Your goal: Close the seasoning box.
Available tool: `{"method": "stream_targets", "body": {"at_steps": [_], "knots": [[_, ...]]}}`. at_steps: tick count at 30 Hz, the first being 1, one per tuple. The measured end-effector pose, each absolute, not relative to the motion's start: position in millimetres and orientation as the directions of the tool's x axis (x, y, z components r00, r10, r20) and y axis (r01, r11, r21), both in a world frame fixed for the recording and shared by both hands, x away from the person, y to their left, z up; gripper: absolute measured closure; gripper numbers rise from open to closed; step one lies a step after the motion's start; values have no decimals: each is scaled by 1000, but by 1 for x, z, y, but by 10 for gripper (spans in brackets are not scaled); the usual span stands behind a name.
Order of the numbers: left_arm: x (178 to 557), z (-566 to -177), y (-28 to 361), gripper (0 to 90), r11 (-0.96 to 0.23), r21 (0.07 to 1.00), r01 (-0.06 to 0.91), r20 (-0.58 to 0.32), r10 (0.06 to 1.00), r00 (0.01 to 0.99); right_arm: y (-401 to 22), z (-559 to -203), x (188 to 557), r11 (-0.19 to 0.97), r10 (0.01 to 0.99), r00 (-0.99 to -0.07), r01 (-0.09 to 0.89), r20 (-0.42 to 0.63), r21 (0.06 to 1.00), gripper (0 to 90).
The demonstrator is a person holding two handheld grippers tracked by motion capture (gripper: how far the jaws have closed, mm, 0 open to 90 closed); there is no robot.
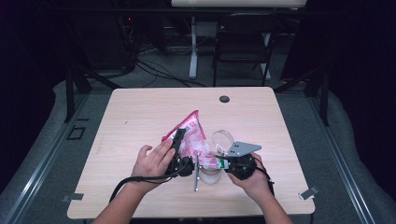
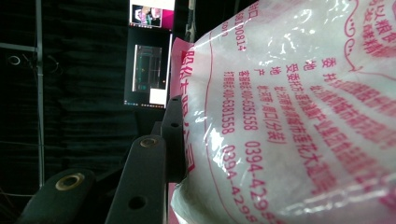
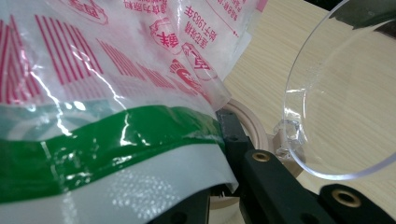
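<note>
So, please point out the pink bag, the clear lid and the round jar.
pink bag (image 1: 192, 133), high view, printed upper side.
clear lid (image 3: 341, 98), right gripper view, middle of the disc.
round jar (image 3: 252, 122), right gripper view, pale rim.

Background stuff around the table

Black folding chair sits past the far edge at 12 o'clock — white desk leg just left of it, cables on the floor toward 11, lit monitor beyond.

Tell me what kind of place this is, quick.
Probably a lab or data-collection studio, not a home. A lone light wooden table stands inside black curtains, with a black folding chair and loose floor cables behind it, and lit monitor screens in the dark.
</note>
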State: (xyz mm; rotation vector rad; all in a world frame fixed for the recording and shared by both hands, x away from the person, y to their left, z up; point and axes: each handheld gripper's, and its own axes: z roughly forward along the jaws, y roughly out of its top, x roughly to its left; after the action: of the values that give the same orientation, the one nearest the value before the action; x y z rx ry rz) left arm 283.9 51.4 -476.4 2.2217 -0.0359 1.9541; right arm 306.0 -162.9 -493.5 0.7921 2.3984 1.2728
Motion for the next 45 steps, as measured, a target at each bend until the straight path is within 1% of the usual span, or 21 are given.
{"method": "stream_targets", "body": {"at_steps": [11, 18, 27, 36, 45], "knots": [[283, -476, 51, 666, -983, 116, -145, 987, 97, 130, -163, -494, 307, 453, 600, -800, 328, -12, 829, 900], [283, -475, 52, 669, -982, 133, -135, 983, 113, 144, -163, -492, 305, 451, 604, -797, 315, -25, 835, 900], [284, -479, 49, 671, -983, 126, -135, 983, 106, 149, -164, -493, 305, 448, 614, -789, 321, -26, 835, 900], [285, -489, 48, 672, -982, 143, -126, 977, 120, 178, -166, -495, 307, 472, 613, -789, 332, -33, 817, 900], [284, -492, 53, 673, -982, 144, -126, 976, 120, 181, -162, -497, 306, 493, 603, -796, 323, -49, 808, 900]]}}
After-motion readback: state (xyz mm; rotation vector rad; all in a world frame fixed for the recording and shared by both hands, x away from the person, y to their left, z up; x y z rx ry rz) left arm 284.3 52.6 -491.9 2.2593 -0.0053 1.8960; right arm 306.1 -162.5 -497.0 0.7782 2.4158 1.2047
